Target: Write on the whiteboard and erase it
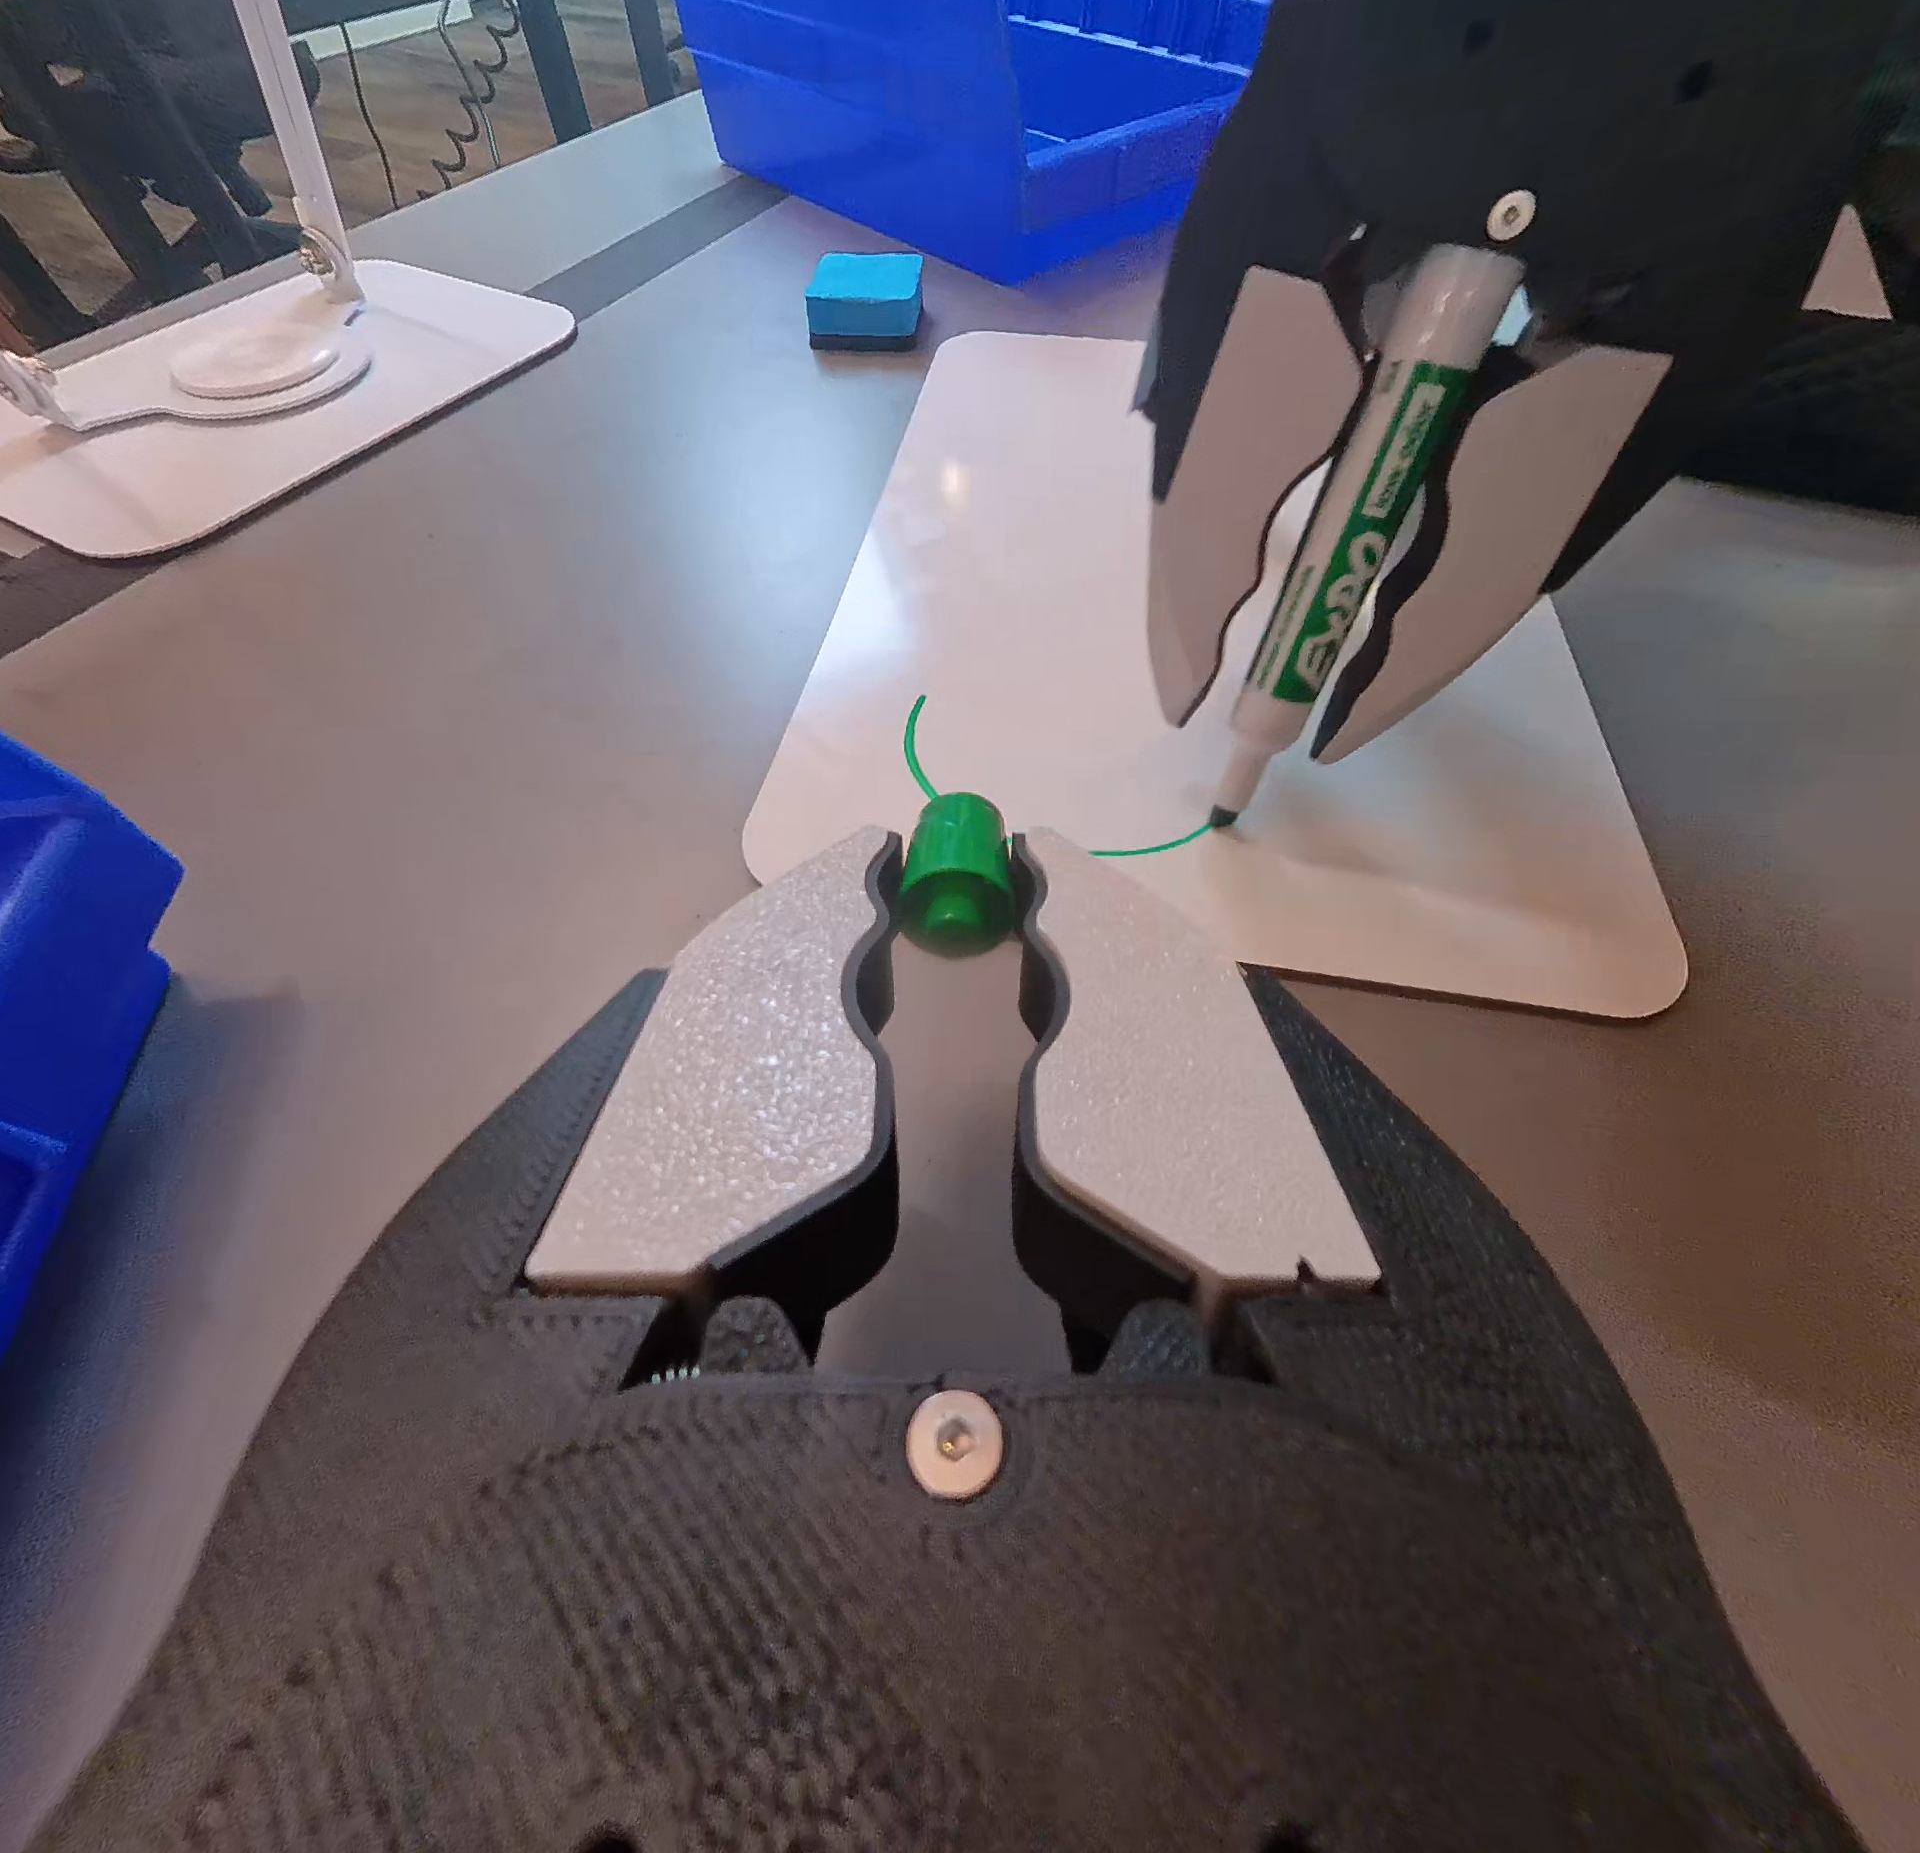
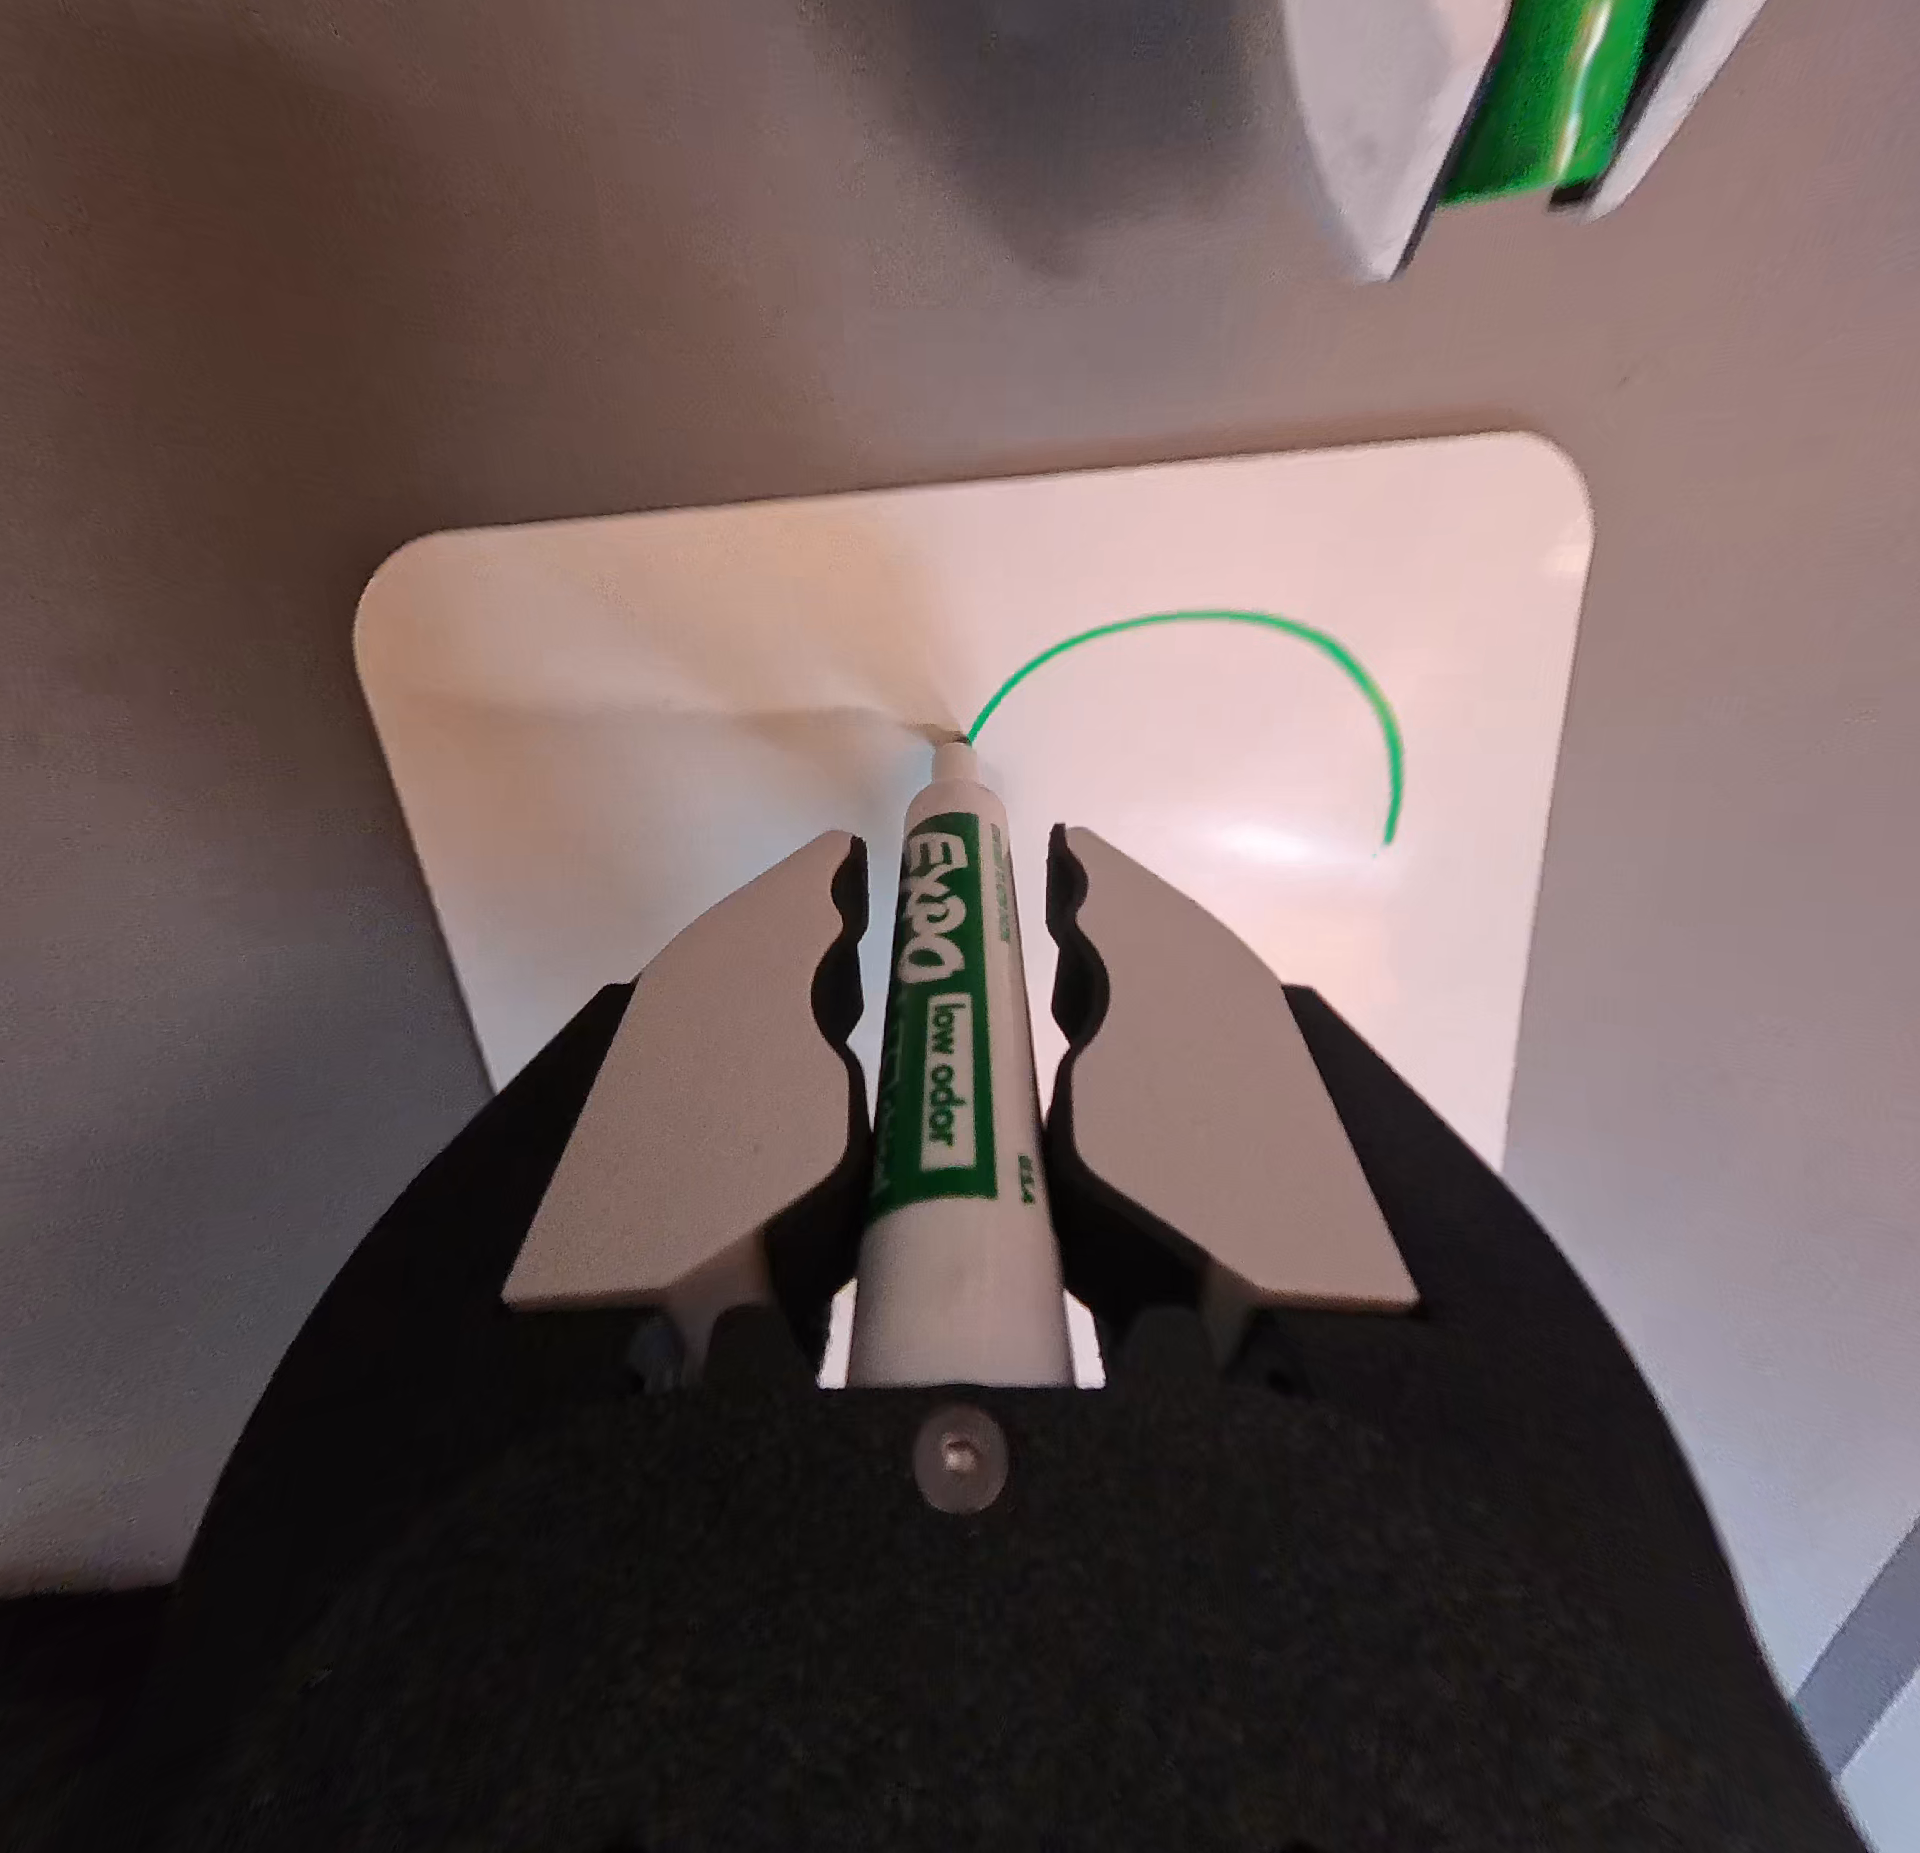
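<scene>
Left wrist view: the left tool grips a green cap over the whiteboard's near edge; an eraser sits at 11 o'clock on the surface. Right wrist view: the right tool clamps the marker, tip touching the whiteboard, a green arc curving toward 2 o'clock.

The marker lies lengthwise between the right gripper jaws, its tip out past them and touching the whiteboard, which lies flat on the table. A curved line on the board runs from the tip off to the right of those jaws. The cap sits between the left gripper jaw tips, over the board's near edge. Beyond these jaws lies the eraser, then a bin; ahead to their left, a lamp base.
</scene>
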The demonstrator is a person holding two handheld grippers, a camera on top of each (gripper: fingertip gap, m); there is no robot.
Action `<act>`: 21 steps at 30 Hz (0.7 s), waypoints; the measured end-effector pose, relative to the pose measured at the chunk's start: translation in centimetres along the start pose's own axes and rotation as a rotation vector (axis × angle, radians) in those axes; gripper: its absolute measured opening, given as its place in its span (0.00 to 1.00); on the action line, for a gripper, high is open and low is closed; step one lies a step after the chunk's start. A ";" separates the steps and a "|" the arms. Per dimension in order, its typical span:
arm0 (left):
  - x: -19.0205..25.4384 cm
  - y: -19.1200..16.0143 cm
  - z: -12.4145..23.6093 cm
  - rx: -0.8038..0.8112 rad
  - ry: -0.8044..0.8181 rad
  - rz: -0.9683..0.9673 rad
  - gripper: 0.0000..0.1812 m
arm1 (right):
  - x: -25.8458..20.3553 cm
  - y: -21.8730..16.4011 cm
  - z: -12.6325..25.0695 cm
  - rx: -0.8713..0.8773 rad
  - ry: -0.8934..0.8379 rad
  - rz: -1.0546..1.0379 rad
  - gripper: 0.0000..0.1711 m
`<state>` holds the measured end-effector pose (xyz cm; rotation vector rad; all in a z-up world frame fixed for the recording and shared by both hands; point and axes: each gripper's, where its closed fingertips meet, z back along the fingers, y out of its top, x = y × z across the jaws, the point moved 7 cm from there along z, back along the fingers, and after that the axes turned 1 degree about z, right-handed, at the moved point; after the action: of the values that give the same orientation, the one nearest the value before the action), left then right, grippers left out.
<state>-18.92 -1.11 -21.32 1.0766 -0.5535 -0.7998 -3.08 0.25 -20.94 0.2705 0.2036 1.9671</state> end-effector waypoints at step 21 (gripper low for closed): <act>0.0 -0.2 -0.3 -0.014 -0.013 0.006 0.11 | 2.8 -1.9 0.2 -0.034 -0.063 -0.050 0.20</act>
<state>-18.80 -1.00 -21.62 1.0576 -0.5614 -0.8049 -2.46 3.61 -20.94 0.3020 0.1347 1.9082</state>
